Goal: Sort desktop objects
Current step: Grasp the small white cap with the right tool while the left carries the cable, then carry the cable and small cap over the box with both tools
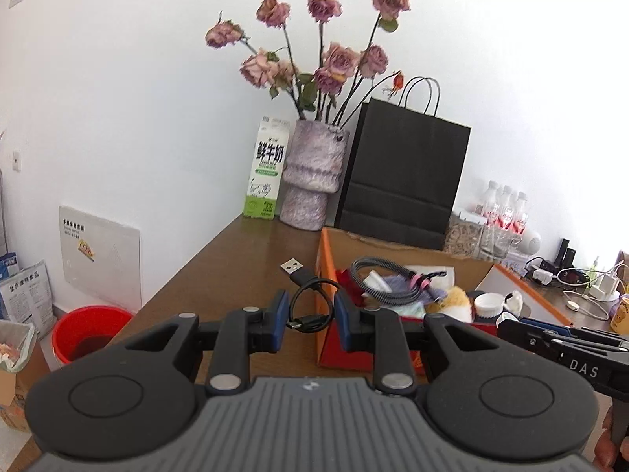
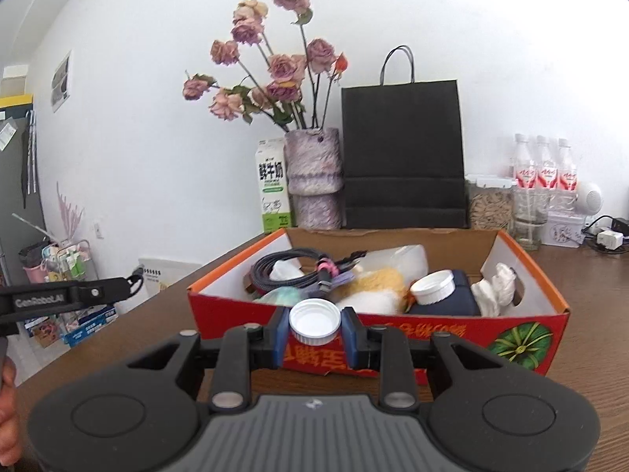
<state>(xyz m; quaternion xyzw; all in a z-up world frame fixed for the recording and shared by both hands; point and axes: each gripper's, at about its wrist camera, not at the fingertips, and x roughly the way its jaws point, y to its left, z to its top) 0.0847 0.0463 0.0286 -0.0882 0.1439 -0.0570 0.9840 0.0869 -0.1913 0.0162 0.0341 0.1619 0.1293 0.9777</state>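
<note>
My left gripper [image 1: 308,316] is shut on a coiled black USB cable [image 1: 304,299], held above the table just left of the red-and-orange cardboard box [image 1: 324,259]. Its USB plug [image 1: 293,266] sticks up behind the fingers. My right gripper [image 2: 314,328] is shut on a white ribbed bottle cap [image 2: 314,321], held in front of the box's near wall [image 2: 393,338]. Inside the box lie a braided grey cable [image 2: 283,271], a yellow plush toy [image 2: 373,287], a second white cap [image 2: 432,287] on a dark blue item, and crumpled white tissue [image 2: 495,287].
Behind the box stand a black paper bag [image 2: 401,157], a purple vase of dried roses [image 2: 312,177] and a milk carton [image 2: 272,192]. Water bottles [image 2: 544,169] and jars are at the back right. A red bucket [image 1: 88,334] sits on the floor left of the table.
</note>
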